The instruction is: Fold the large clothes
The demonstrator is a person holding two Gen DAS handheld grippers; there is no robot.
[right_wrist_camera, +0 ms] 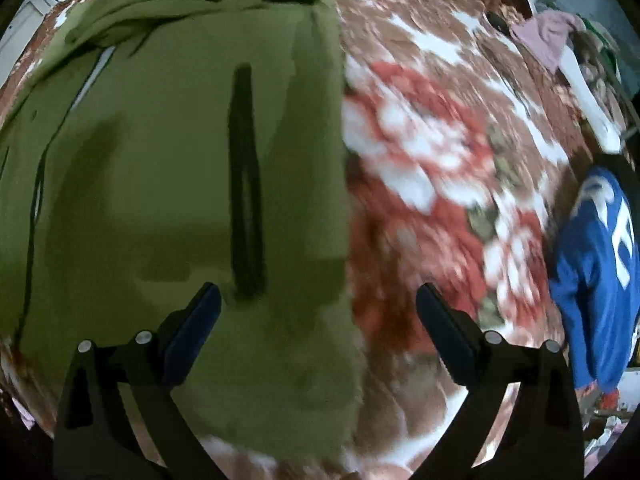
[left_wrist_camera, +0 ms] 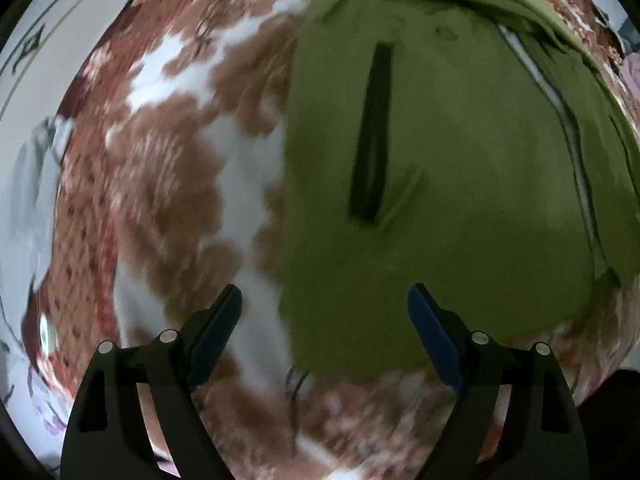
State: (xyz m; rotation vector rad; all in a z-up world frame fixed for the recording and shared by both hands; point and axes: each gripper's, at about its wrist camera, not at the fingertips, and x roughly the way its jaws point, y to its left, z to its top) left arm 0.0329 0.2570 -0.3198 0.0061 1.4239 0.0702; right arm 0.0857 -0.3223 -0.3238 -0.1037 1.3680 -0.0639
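Both of my views are smeared with blur, so I can't make out fine detail in the cloth. The olive-green zip-front jacket (left_wrist_camera: 460, 184) runs off the top and right of the left view and off the left edge of the right view (right_wrist_camera: 160, 184), so I never see its whole outline; its collar end is bunched into folds I can't read. It lies flat on the red, brown and white floral bedspread (left_wrist_camera: 168, 160), with a dark slit pocket (left_wrist_camera: 372, 132) on each front panel and a pale zip line (left_wrist_camera: 568, 120) down the middle. My left claw (left_wrist_camera: 325, 300) hangs released over the jacket's left edge, blue pads wide apart, gripping nothing. My right claw (right_wrist_camera: 318, 300) hangs released over the jacket's right edge, equally spread. Off to the right lies a blue garment with white lettering (right_wrist_camera: 600, 264), and beyond it a pink cloth (right_wrist_camera: 548, 36) among clutter too blurred to name.
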